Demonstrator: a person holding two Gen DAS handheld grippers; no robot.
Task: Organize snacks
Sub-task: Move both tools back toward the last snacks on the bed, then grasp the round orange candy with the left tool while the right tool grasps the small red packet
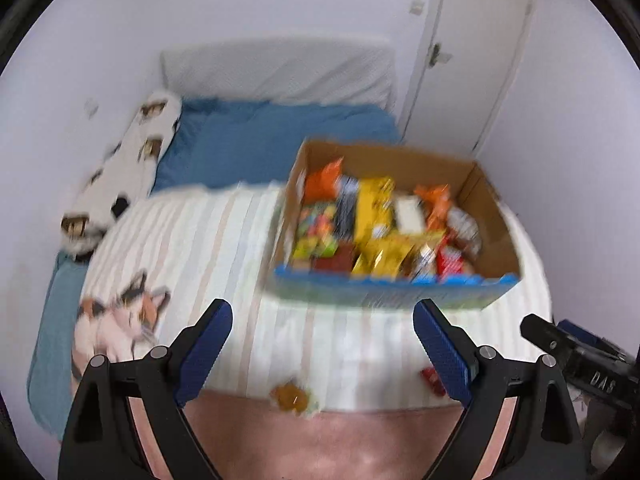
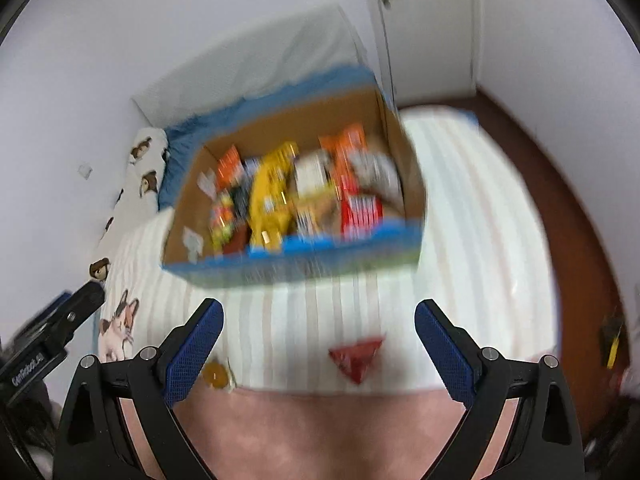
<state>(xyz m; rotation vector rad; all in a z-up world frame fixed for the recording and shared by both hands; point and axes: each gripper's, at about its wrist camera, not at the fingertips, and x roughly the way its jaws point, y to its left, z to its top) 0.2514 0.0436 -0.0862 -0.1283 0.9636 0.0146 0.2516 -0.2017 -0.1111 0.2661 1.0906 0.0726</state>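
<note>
A cardboard box [image 1: 492, 200] with a blue front edge sits on the striped bed cover; it holds several snack packs in yellow, orange and red. It also shows in the right wrist view [image 2: 192, 184]. A red triangular snack pack [image 2: 356, 358] and a small amber snack [image 2: 214, 374] lie on the cover near its front edge. In the left wrist view the amber snack [image 1: 294, 396] and the red pack [image 1: 432, 380] lie between and beside my fingers. My left gripper [image 1: 322, 328] is open and empty. My right gripper [image 2: 318, 326] is open and empty, above the red pack.
The bed [image 1: 224, 248] has a blue pillow [image 1: 260, 140], a cat-print cushion [image 1: 132, 168] along the left wall and a cat picture [image 1: 120, 320] on the cover. A white door [image 1: 472, 52] stands behind. Brown floor [image 2: 568, 200] lies right of the bed.
</note>
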